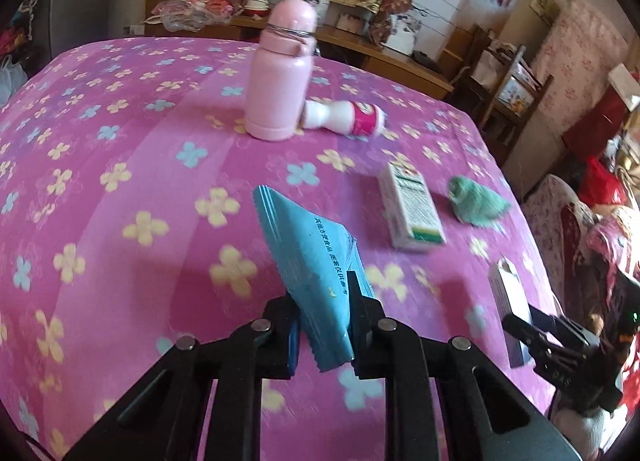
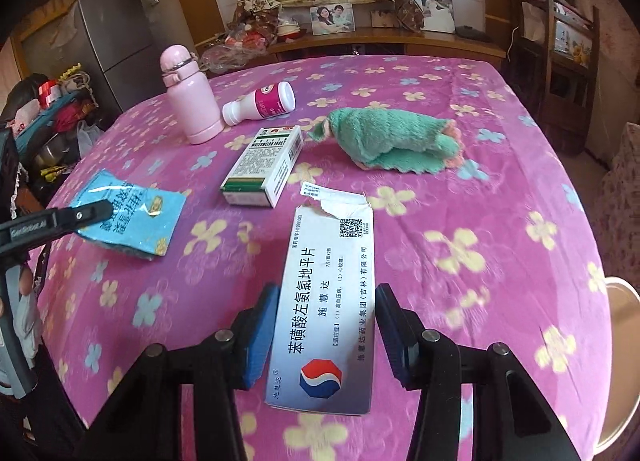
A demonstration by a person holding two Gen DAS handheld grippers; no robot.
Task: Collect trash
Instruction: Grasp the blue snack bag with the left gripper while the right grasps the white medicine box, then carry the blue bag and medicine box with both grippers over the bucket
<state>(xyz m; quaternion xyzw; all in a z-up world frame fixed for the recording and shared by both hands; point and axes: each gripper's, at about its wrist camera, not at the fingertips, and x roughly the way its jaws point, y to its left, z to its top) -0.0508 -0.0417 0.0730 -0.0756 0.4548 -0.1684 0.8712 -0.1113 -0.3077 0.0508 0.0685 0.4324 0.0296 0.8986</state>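
Pink flowered tablecloth fills both our views; only our right view shows the fridge; our right gripper clamps the torn white box; our left gripper pinches the blue packet; beyond lie a green-white box and a white bottle.

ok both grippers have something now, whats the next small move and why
Probably carry both pieces off the table toward a bin, which is not in view. The left gripper is shut on the blue wrapper, held above the cloth, and the right gripper grips the torn white box; nothing more fits either one.
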